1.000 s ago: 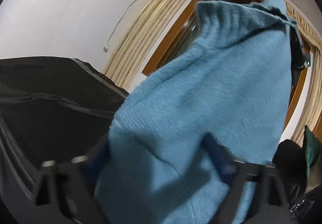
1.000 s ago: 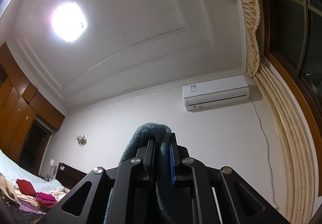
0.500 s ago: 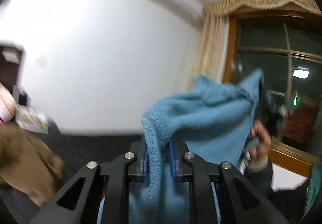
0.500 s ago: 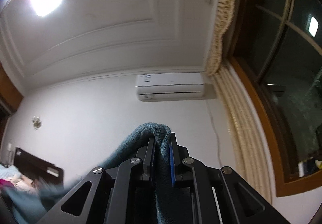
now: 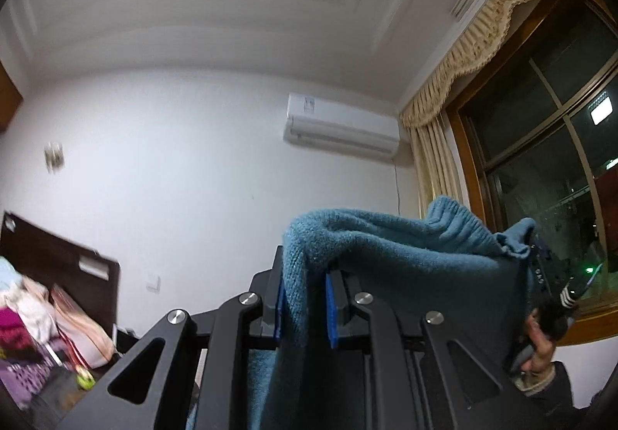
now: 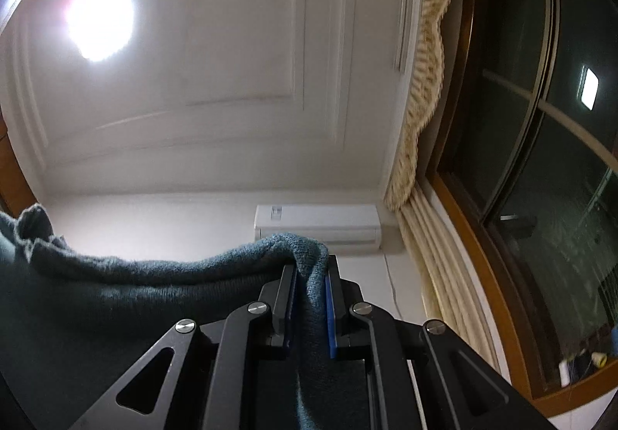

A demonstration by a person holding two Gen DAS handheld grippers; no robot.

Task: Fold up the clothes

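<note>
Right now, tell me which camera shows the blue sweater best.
The left wrist view: the blue sweater stretches from the left tongs across to the right tongs, ribbed edge visible. The right wrist view shows only a dim, shadowed stretch of it trailing off the picture's left edge.

A white air conditioner (image 5: 340,134) hangs high on the pale wall, with a thin cord running down from its right end. Just to its right a cream curtain (image 5: 434,159) falls in pleats under a scalloped, fringed valance (image 5: 498,32) that follows the top of a wood-framed window (image 6: 540,144), its panes dark. A bright ceiling light (image 6: 98,22) glares from the white panelled ceiling (image 6: 239,43). Low on the left stands a dark wooden headboard (image 5: 58,256), and in front of it lies a blurred heap of pink, white and purple clothes (image 5: 34,318). A small wall lamp (image 5: 53,155) sits higher on that wall, and a white switch plate (image 5: 153,284) sits beside the headboard.
</note>
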